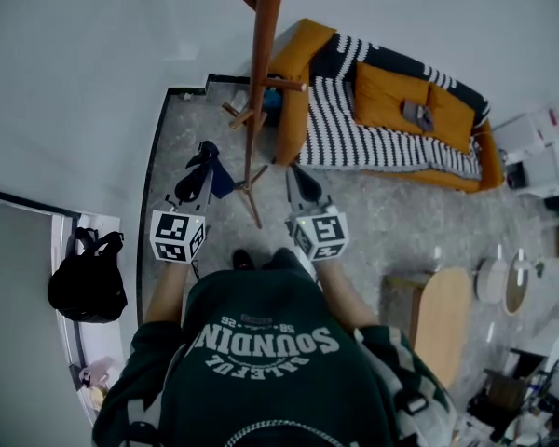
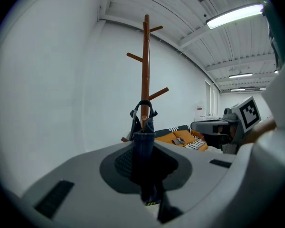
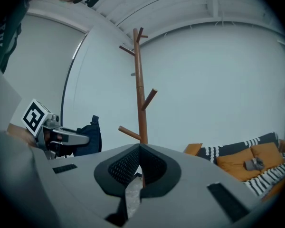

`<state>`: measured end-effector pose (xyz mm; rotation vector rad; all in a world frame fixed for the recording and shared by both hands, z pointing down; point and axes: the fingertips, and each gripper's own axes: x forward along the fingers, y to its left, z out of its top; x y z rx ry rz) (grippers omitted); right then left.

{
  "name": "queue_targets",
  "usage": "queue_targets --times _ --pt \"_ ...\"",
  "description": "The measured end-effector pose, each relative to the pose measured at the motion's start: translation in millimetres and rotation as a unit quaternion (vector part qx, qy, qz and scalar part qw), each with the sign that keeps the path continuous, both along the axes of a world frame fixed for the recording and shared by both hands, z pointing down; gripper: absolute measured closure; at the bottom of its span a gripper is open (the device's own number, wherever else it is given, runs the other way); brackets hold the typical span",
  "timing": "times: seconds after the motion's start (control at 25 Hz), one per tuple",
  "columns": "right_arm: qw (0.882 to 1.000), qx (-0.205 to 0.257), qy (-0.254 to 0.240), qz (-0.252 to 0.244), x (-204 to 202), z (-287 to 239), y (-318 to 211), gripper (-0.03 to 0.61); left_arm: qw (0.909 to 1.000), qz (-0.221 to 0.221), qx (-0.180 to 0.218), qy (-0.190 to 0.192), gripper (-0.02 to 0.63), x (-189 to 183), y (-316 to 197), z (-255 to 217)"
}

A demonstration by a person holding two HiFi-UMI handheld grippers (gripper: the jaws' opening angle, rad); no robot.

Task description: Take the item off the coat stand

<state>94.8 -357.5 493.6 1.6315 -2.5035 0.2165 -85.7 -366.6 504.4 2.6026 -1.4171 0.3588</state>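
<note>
A wooden coat stand (image 1: 261,63) rises in front of me, its pegs bare. My left gripper (image 1: 205,161) is shut on a dark blue denim bag (image 1: 214,170), held left of the stand's pole and apart from it. In the left gripper view the bag (image 2: 143,144) fills the gap between the jaws, its black handles standing up in front of the stand (image 2: 145,65). My right gripper (image 1: 295,173) is just right of the stand's base, shut with nothing in it. The right gripper view shows the bag (image 3: 89,137) hanging at the left gripper, clear of the stand (image 3: 140,89).
An orange sofa (image 1: 303,63) with a striped blanket and cushions stands behind the stand to the right. A black backpack (image 1: 87,285) lies at the left by the wall. A wooden table (image 1: 443,315) is at the right. Grey carpet (image 1: 391,222) lies underfoot.
</note>
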Motion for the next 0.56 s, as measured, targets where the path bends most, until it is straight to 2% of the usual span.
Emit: queue_targets --times 0.16,0.28,0.4,0.56 --pt "1.000 0.023 -0.015 -0.006 -2.5 1.0 -1.0 0.581 1.0000 -0.001 0.002 0.001 0.575 1.1 0.0 -1.3" --pt "1.000 0.014 -0.006 -0.005 -0.9 0.8 0.1 0.581 1.0000 -0.002 0.003 0.002 0.575 0.0 0.4 -1.8" --pt "1.000 0.024 -0.015 -0.007 -0.4 -1.0 -1.0 0.581 1.0000 -0.003 0.002 0.001 0.575 -0.7 0.7 -3.2" --pt "1.000 -0.001 0.007 -0.005 2.3 -0.3 1.7 0.581 1.0000 -0.004 0.002 0.000 0.575 -1.0 1.0 -4.2"
